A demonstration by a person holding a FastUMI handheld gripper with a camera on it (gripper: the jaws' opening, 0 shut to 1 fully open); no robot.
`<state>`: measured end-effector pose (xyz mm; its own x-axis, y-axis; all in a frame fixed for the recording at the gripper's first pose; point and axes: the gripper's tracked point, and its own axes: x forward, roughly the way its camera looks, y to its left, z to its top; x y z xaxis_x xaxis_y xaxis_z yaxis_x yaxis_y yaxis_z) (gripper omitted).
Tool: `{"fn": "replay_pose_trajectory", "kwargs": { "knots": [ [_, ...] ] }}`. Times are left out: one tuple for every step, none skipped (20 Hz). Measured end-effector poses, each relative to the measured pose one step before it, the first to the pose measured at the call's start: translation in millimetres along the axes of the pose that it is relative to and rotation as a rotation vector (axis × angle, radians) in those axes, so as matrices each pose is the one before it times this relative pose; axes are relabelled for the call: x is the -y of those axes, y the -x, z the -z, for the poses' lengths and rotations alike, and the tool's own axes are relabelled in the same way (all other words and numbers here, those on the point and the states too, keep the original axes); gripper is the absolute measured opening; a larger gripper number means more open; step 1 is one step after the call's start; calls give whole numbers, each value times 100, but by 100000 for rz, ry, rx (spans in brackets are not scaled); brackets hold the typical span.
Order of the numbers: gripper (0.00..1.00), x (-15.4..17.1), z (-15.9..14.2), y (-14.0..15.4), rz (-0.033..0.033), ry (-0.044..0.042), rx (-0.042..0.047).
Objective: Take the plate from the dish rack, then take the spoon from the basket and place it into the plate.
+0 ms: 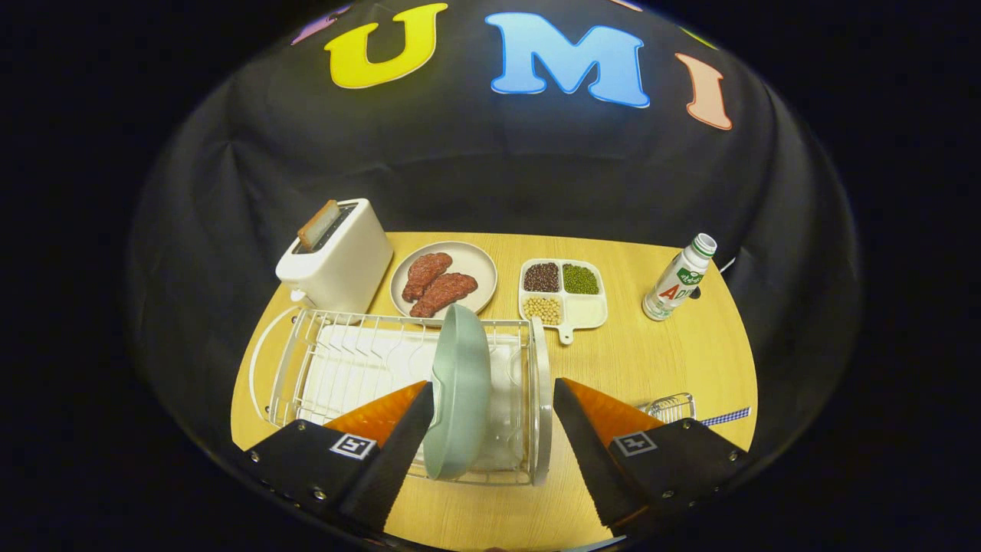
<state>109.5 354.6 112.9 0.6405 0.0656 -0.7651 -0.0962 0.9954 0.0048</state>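
- gripper (494, 410) is spread wide, holding nothing
- pale green plate (460, 391) stands on edge in the wire dish rack (345, 360), between the fingers, right by the left one
- small wire basket (670, 406) just beyond the right finger; can't make out the spoon

Bottle (678, 280), two o'clock from the fingers: printed label, lettering too small to make out. A square coded marker (351, 445) on each finger body, no words. Gripper (492, 383) fingers spread wide, the upright plate (460, 391) between them.
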Motion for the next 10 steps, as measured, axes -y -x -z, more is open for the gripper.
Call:
{"fn": "replay_pose_trajectory", "kwargs": {
  "knots": [
    [97,-114,-87,-500,1271,-160,-1315],
    [97,-133,-102,-572,1910,570,-1488],
    [97,85,-82,-394,2515,1206,-1270],
    [97,63,-140,-617,2295,1045,-962],
    [97,-238,-68,-535,977,-180,-993],
    [90,-210,293,-413,760,42,-2045],
    [85,-271,355,-657,366,-887,-2609],
    [73,-234,611,-710,4,-1591,-2560],
    [68,-580,321,-421,-1936,-2109,-1933],
    [65,29,516,-364,1213,-1080,-2856]
  ]
}}
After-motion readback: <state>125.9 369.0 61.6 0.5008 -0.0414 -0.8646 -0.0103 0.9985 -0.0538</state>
